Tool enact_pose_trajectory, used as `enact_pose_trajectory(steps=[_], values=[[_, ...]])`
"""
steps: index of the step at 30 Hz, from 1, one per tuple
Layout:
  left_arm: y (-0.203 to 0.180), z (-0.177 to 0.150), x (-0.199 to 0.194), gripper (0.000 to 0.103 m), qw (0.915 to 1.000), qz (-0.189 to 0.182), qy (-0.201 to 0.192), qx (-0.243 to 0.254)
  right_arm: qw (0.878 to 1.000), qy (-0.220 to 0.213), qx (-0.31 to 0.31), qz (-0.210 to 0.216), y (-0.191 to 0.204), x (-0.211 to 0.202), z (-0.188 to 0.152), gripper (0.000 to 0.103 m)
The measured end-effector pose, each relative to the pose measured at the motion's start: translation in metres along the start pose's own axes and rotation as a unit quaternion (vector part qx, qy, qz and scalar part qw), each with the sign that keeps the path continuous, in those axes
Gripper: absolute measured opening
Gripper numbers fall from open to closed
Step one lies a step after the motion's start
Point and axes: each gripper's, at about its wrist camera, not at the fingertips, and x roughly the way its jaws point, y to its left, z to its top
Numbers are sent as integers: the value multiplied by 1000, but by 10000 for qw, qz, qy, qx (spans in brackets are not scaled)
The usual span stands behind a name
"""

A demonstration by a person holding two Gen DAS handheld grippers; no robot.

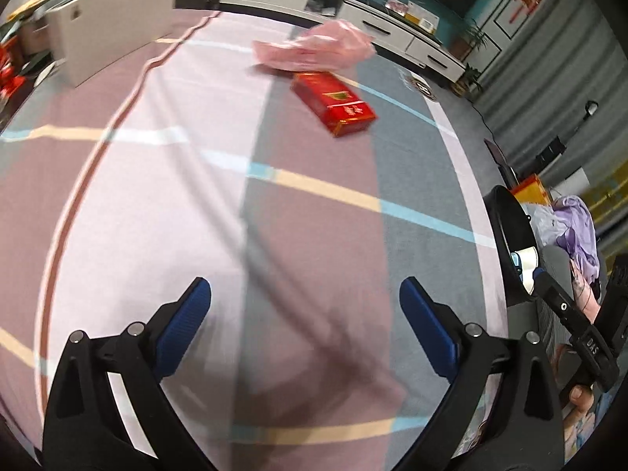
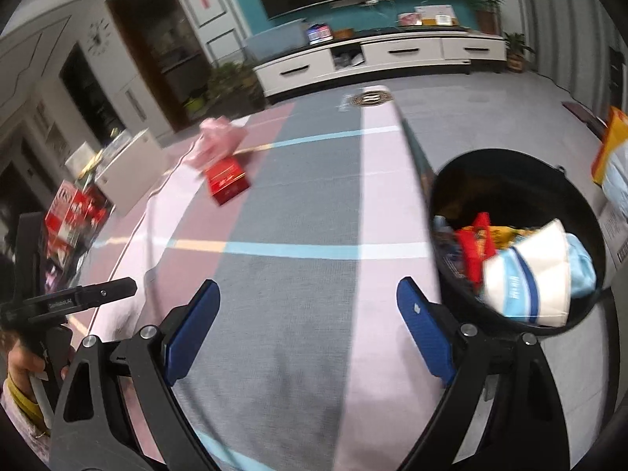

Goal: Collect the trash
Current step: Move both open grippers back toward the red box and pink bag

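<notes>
Trash left on the table: red box [image 1: 333, 103] and pink plastic bag [image 1: 314, 50], bag touching the box's far end, both well ahead of the left gripper [image 1: 305, 327] and apart from it. Left jaws wide, nothing between the blue pads [image 1: 184, 333]. Right gripper [image 2: 308, 327] also spread wide and empty; red box sits far ahead and left of its fingers. Black bin [image 2: 510, 243] stands off the table's right edge, just beside the right gripper's right finger, holding a white-and-blue paper cup [image 2: 526, 278], red and yellow wrappers [image 2: 477, 243]. Box is well apart from the bin, across the table. Tablecloth [image 1: 196, 196] is pink and grey blocks with yellow, white and blue stripes. Beyond the box: white TV cabinet [image 2: 392, 57] with drawers against a teal wall, potted plants [image 2: 514, 49], grey floor. Frames motion-blurred.
</notes>
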Motion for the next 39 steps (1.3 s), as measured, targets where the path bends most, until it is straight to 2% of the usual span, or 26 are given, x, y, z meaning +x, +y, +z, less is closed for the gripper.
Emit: enact_pose_trajectory(steps=[8, 20, 27, 39], values=[[32, -4, -9, 97, 9997, -61, -32, -229, 9988, 217, -414, 140, 43, 23, 8, 90], [54, 1, -8, 97, 9987, -228, -82, -443, 9963, 278, -785, 230, 80, 51, 26, 90], [61, 6, -7, 97, 9982, -324, -147, -482, 9939, 247, -1050, 234, 99, 71, 41, 90], [53, 34, 5, 97, 9989, -217, -333, -235, 9905, 130, -1343, 274, 118, 107, 73, 90]])
